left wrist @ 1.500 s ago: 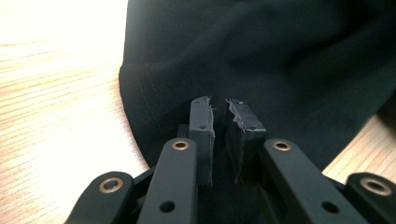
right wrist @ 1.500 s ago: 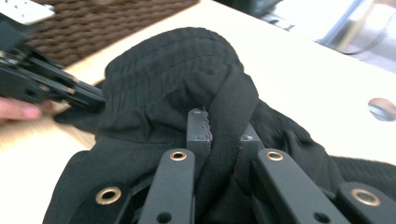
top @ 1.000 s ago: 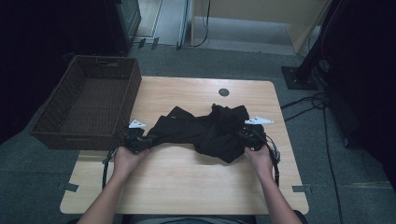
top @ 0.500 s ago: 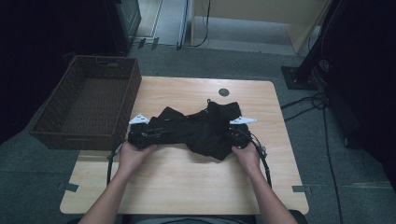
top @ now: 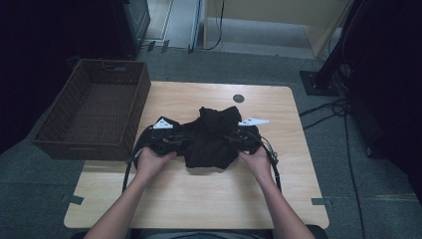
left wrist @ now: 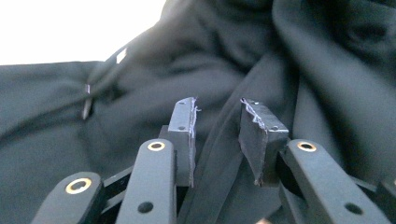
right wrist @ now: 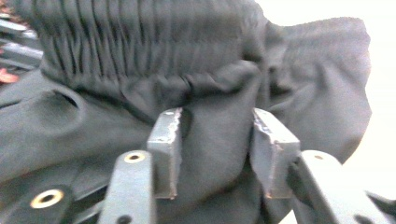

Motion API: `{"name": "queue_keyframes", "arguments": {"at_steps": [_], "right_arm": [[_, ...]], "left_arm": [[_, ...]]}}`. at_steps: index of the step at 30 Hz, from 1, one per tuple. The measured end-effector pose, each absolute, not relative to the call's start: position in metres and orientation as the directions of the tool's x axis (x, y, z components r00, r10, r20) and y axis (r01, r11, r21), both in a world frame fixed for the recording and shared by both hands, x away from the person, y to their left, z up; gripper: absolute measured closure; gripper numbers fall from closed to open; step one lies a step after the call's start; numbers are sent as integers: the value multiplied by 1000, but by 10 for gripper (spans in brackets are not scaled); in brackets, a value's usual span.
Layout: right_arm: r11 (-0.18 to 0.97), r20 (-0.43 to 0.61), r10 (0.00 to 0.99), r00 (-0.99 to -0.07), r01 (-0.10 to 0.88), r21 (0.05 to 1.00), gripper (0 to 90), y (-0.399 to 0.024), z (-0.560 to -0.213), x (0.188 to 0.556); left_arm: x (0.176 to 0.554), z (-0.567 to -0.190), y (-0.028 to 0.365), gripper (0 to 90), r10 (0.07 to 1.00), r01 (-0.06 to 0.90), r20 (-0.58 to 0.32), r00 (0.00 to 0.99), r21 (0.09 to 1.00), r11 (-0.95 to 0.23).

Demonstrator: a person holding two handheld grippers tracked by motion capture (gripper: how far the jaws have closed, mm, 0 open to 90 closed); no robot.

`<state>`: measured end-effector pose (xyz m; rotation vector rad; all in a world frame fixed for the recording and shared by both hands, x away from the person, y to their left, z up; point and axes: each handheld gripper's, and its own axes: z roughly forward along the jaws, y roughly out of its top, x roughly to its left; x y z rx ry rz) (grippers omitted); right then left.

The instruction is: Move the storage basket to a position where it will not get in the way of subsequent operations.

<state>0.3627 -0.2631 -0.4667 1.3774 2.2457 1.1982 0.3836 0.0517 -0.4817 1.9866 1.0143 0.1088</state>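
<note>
Lying bunched at the middle of the wooden worktop [top: 199, 199], a black garment [top: 211, 142] is flanked by the two grippers, which have been brought in against its opposite sides. The left gripper [top: 166, 142] is seen at the garment's left edge and the right gripper [top: 241, 139] at its right edge, each held low over the surface by a hand.

In the left gripper view, the fingers [left wrist: 184, 135] are parted, with a fold of the dark cloth [left wrist: 280, 60] running up through the gap between them; the pads are not pressed onto it. In the right gripper view, the fingers [right wrist: 166, 149] are likewise spread, and a thicker bundle of fabric below a gathered, ribbed band [right wrist: 140, 42], probably an elastic waistband, sits between them without being visibly squeezed.

The symmetrical placement suggests that the cloth is being gathered inward from both ends, perhaps so that it can be folded or compacted. Whether a grip is about to be taken or has just been given up cannot be told.

A woven brown basket [top: 54, 134] stands open at the left edge of the worktop, well apart from the garment; it may be meant as the destination, though this is only a judgement.
</note>
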Motion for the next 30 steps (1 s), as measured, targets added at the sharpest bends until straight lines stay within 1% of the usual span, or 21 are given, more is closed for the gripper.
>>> {"name": "queue_keyframes", "arguments": {"at_steps": [3, 7, 10, 12, 13, 15, 18, 19, 22, 23, 25, 26, 30], "right_arm": [[211, 189, 833, -519, 616, 759, 485, -265, -448, 350], [213, 183, 829, -529, 600, 771, 413, -254, -433, 338], [213, 192, 824, -533, 606, 766, 349, -241, -434, 334], [217, 197, 826, -529, 619, 755, 310, -229, -440, 336], [221, 198, 826, -527, 626, 748, 302, -223, -447, 339], [218, 201, 833, -516, 639, 737, 301, -217, -456, 343], [224, 192, 842, -503, 652, 725, 345, -211, -470, 352], [219, 198, 842, -501, 655, 724, 375, -212, -472, 354], [219, 186, 850, -493, 651, 727, 504, -214, -478, 360], [234, 170, 850, -498, 648, 725, 565, -216, -480, 362], [234, 173, 850, -498, 650, 723, 650, -218, -482, 364], [240, 168, 847, -505, 644, 726, 709, -219, -483, 365], [239, 145, 857, -495, 631, 738, 808, -227, -480, 368]], "left_arm": [[392, -476, 47, 639, 680, 608, -289, 674, 740, -288], [407, -482, 42, 621, 673, 627, -310, 672, 721, -295], [415, -492, 39, 612, 661, 635, -321, 679, 708, -309], [416, -495, 38, 615, 656, 636, -321, 682, 704, -317], [418, -502, 36, 616, 657, 649, -325, 680, 684, -334], [417, -506, 35, 618, 655, 643, -316, 687, 685, -344], [415, -509, 37, 625, 657, 636, -306, 689, 689, -346], [413, -510, 37, 626, 658, 629, -292, 694, 691, -357], [409, -512, 37, 634, 668, 617, -268, 695, 699, -362], [408, -512, 37, 639, 671, 614, -256, 696, 697, -370], [404, -512, 37, 652, 680, 608, -241, 693, 701, -372], [403, -512, 37, 659, 681, 603, -229, 696, 702, -380], [397, -512, 40, 690, 692, 599, -213, 689, 706, -379]]}}
